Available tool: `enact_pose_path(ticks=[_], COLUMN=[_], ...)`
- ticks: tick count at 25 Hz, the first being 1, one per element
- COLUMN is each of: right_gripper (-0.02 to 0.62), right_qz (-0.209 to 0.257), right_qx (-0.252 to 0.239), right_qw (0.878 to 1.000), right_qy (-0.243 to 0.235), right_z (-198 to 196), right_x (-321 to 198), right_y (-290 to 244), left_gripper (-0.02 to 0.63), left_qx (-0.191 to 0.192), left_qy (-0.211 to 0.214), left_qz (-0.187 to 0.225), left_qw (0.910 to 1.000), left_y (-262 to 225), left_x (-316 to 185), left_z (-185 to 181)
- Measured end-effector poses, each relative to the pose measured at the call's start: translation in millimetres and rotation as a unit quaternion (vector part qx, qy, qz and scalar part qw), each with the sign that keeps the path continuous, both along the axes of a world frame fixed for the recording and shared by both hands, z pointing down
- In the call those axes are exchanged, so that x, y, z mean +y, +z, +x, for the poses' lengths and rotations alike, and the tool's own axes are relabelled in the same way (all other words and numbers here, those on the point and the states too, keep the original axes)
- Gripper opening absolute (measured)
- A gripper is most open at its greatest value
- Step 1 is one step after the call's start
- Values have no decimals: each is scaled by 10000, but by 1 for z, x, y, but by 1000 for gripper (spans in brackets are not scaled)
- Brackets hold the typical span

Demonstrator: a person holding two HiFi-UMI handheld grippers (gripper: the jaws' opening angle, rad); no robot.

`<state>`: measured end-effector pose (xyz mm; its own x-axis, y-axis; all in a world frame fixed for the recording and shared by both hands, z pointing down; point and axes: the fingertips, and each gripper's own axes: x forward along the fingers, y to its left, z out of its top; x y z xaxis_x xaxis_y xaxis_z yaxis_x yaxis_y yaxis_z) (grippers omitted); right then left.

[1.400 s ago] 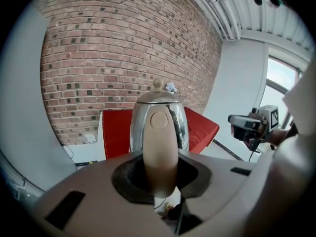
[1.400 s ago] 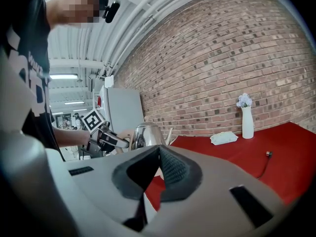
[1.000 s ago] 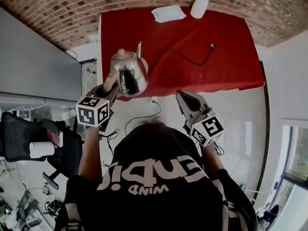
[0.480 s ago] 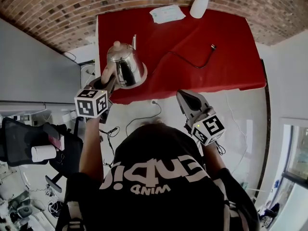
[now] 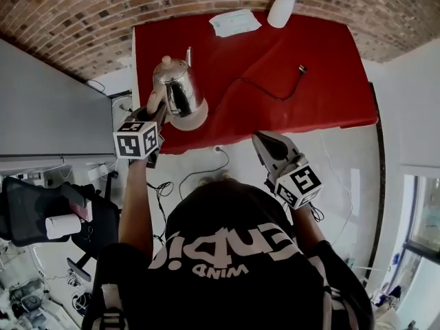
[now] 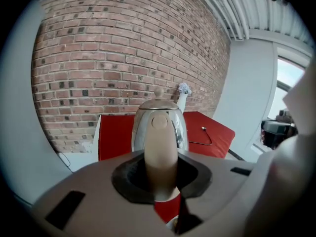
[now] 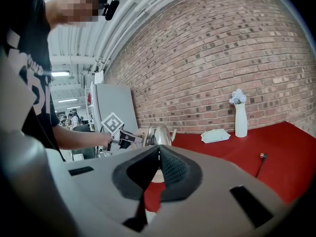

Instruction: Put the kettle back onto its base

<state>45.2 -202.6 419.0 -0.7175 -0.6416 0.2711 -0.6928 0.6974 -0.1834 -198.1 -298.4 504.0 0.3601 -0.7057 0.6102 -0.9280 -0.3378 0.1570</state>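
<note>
Shiny steel kettle (image 5: 177, 91), beige handle, carried farther in than second ago: now above near-left corner of red-covered desk (image 5: 289, 47), not yet down. Left hand-held gripper (image 5: 154, 113) clenched on handle. Right hand-held gripper (image 5: 261, 138) closed, empty. Base not clearly seen; lowering likely next.

the table (image 5: 316, 105) stands against the brick wall (image 5: 75, 19), straight ahead of the person. the kettle (image 5: 180, 93) is over the table's near left corner, spout toward the wall, its handle between the jaws of the left gripper (image 5: 155, 114), which reaches in from the near side. at the far edge the vase (image 5: 283, 7) stands right of centre, with the flat packet (image 5: 235, 23) lying just left of it. the cable (image 5: 265, 92) runs across the middle of the table from beside the kettle to its loose end further right. the right gripper (image 5: 261, 138) is off the table, before its near edge and right of the kettle. a chair (image 5: 38, 205) stands on the floor far to the left
</note>
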Motion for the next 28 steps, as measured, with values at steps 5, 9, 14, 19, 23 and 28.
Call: enact_pose_path(ticks=[5, 9, 14, 19, 23, 28], right_gripper=[21, 21, 21, 21, 20, 21], right_qz=[1, -18, -74, -82, -130, -122], right_qx=[-9, 6, 43, 12, 39, 52], right_qw=[10000, 10000, 10000, 10000, 9999, 9999], right_qy=[37, 41, 2, -49, -73, -109], right_z=[2, 6, 6, 4, 4, 2], right_x=[-1, 0, 1, 2, 2, 2], right_y=[1, 4, 5, 8, 12, 15], left_gripper=[77, 77, 77, 77, 77, 77], left_qx=[1, -23, -87, -144, -149, -162], left_qy=[-37, -35, -9, 5, 46, 73], left_qz=[-45, -26, 171, 437, 599, 708], left_qw=[10000, 10000, 9998, 9989, 9981, 9973], left_y=[12, 20, 26, 34, 39, 41], left_x=[-3, 0, 3, 11, 14, 16], left_z=[3, 3, 6, 10, 12, 13])
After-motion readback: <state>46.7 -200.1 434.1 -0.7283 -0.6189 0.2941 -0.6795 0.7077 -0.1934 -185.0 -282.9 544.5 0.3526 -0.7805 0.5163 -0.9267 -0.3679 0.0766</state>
